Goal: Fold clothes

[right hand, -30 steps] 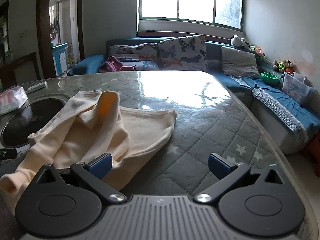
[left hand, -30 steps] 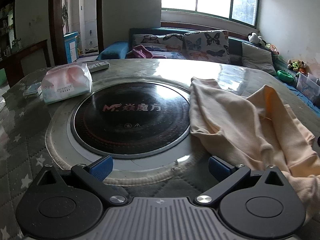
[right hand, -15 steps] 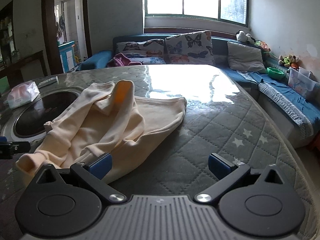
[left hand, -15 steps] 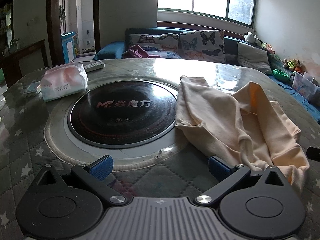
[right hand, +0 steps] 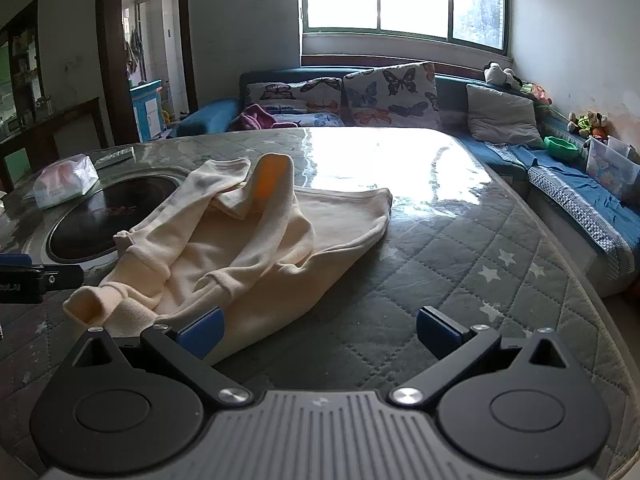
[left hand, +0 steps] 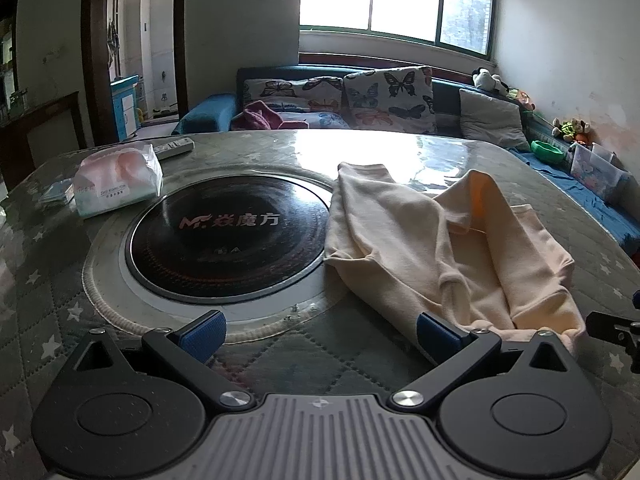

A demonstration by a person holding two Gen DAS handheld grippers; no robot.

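In the left wrist view, at about 10 o'clock, we see a soft tissue pack (left hand: 118, 184) lying on the quilted table (left hand: 48, 280), and behind it a remote control (left hand: 174, 147) near the far edge. At the centre, toward 11 o'clock, a round black cooktop (left hand: 224, 240) is set into the table. The cream garment (left hand: 440, 252) lies crumpled at about 2 o'clock; its left edge overlaps the rim of the cooktop, and one fold stands up and shows an orange inside. Our left gripper (left hand: 320, 330) is wide open and holds nothing; its right blue pad (left hand: 436, 334) is just beside the near hem of the garment, but we cannot tell if it touches.

In the right wrist view, the cream garment (right hand: 240, 248) is at about 10 o'clock, spread from the cooktop (right hand: 100, 220) toward the middle of the table (right hand: 480, 280). Our right gripper (right hand: 320, 330) is also wide open and empty; its left pad (right hand: 202, 328) is over the near edge of the cloth, and its right pad (right hand: 438, 330) is over bare quilt. At 12 o'clock, behind the table, stands a sofa (right hand: 496, 120) with butterfly cushions (right hand: 392, 96).
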